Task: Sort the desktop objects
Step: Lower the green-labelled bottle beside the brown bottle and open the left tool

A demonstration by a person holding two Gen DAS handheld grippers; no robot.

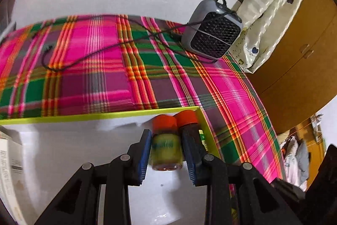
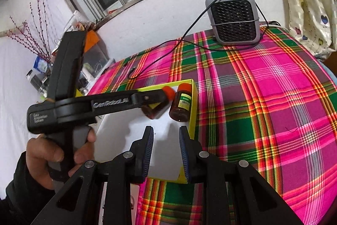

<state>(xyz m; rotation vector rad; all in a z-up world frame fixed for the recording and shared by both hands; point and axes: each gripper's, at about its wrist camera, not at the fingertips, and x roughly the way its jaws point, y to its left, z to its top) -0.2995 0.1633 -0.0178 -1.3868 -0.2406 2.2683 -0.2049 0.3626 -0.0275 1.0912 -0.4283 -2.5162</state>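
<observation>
My left gripper is shut on a small brown bottle with an orange cap and yellow-green label, held over the white floor of a yellow-rimmed box. A second orange-capped bottle lies just right of it in the box's far right corner. In the right wrist view the left gripper reaches in from the left with its bottle blurred, beside the lying bottle. My right gripper is open and empty above the box near its front right.
The box sits on a pink and green plaid cloth. A grey fan heater stands at the far edge, its black cord trailing across the cloth. A white carton lies at the box's left. Cluttered shelves stand at the left.
</observation>
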